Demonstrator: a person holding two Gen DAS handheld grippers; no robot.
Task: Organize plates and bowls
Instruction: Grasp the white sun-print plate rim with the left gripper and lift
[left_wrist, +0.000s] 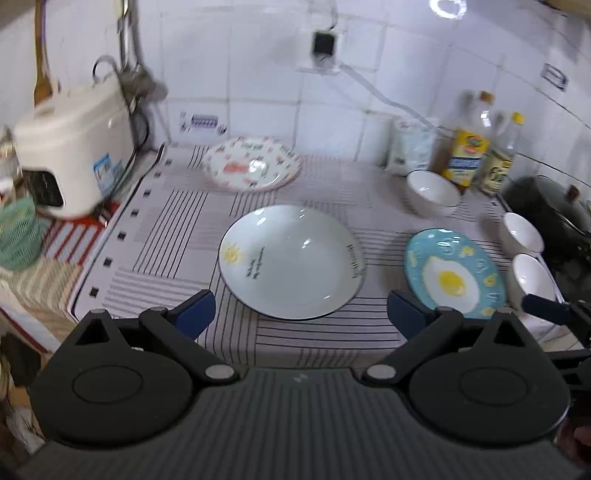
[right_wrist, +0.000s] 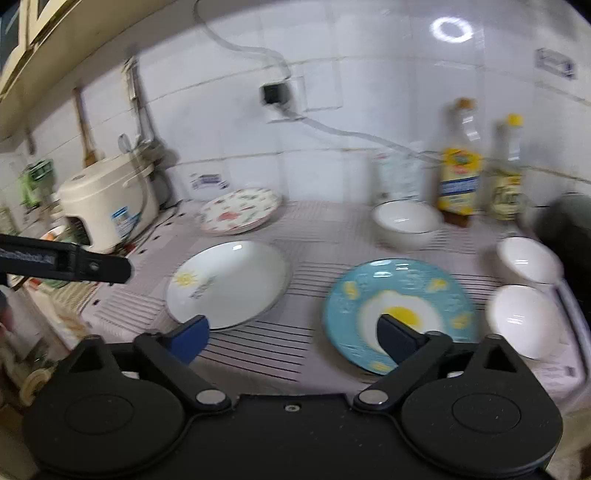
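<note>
Fingers of both the left gripper (left_wrist: 301, 314) and right gripper (right_wrist: 291, 334) are spread and empty above the desk (left_wrist: 177, 221) — the white plate (left_wrist: 291, 262) looks glazed, slippery, breakable — best pinched at its rim.

Writing shows on the white plate (left_wrist: 291, 262) and bottle labels (left_wrist: 466, 157), all too blurred to read.

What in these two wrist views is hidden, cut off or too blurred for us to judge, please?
- Writing on the white plate: too small and blurred in both views.
- Blue egg plate: near edge hidden by the right gripper finger in its own view.
- Bottle labels: motion-blurred.
- Dark pot: cut off at the left view's right edge.
</note>
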